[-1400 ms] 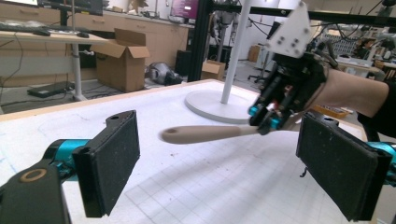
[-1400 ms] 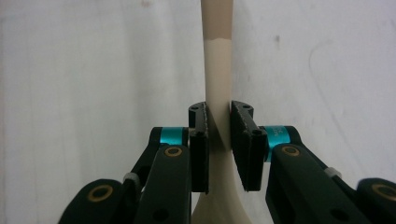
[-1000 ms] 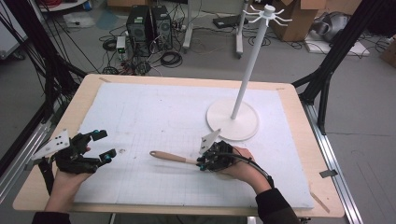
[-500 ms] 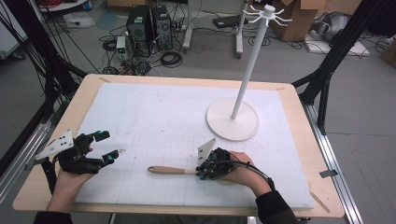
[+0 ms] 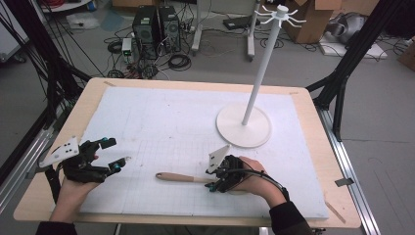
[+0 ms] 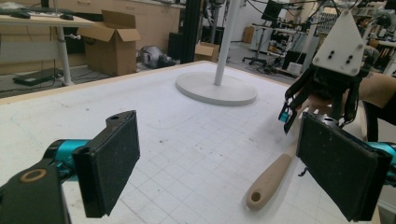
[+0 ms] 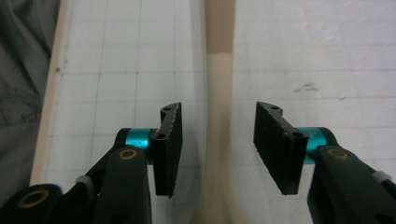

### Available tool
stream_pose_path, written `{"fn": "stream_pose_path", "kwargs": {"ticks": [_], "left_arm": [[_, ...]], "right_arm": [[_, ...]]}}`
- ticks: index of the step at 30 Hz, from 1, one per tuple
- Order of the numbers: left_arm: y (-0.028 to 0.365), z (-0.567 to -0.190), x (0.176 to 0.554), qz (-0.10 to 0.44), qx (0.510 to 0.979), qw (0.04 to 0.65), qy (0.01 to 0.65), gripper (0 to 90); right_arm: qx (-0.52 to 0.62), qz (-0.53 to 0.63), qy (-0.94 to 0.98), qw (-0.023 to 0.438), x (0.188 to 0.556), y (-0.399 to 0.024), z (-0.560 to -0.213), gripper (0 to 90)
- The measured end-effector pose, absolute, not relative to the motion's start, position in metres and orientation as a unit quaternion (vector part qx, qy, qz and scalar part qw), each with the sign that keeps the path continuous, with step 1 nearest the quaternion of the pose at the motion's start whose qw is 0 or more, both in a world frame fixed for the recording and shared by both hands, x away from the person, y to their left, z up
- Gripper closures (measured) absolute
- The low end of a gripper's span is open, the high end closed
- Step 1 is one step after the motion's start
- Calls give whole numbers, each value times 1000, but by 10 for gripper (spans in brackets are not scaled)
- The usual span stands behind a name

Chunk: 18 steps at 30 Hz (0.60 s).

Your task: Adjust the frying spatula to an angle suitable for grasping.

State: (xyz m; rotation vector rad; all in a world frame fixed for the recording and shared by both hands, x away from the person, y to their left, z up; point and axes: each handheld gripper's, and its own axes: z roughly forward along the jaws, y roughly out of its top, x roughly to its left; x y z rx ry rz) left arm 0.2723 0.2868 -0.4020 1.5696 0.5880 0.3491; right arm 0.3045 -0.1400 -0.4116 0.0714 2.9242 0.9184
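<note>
Landmark: white stand base (image 5: 243, 125), round, on the white gridded mat (image 5: 161, 117)

Near edge, on the person's side of the base: right gripper (image 5: 214, 183) low over the mat, near the base. Jaws have just been opening; now parted to a middling gap, pads clear of the utensil on both sides. In the right gripper view the pale neck of the wooden-handled utensil (image 7: 218, 93) runs straight up between the two pads (image 7: 169, 140) without touching either

Utensil (image 5: 182, 177) lies flat on the mat, nearer the person than the base and to its left in the high view; brown handle points left, away from the right gripper. Handle end has a hole, seen in the left gripper view (image 6: 271, 179)

Left gripper (image 5: 117, 154) well apart from the base, at the mat's left edge, nearer the person than the base. Jaws wide, nothing between them; pads (image 6: 112, 165) face each other across bare grid

Beyond the base: white pole (image 5: 264, 63) rises upright from its middle, hooked top above the far table edge (image 5: 195, 84)
</note>
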Motion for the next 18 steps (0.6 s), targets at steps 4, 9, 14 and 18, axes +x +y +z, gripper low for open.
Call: {"fn": "stream_pose_path", "kwargs": {"ticks": [4, 9, 14, 18], "left_arm": [[287, -402, 272, 154, 691, 657, 260, 139], [286, -403, 273, 152, 694, 655, 259, 139], [286, -404, 274, 151, 695, 654, 259, 139], [285, -405, 274, 150, 695, 654, 256, 138]], "right_arm": [[46, 345, 936, 54, 304, -154, -398, 449], [72, 403, 910, 71, 302, -176, -383, 405], [143, 505, 843, 118, 296, -225, -377, 335], [196, 545, 802, 144, 293, -258, -383, 305]]}}
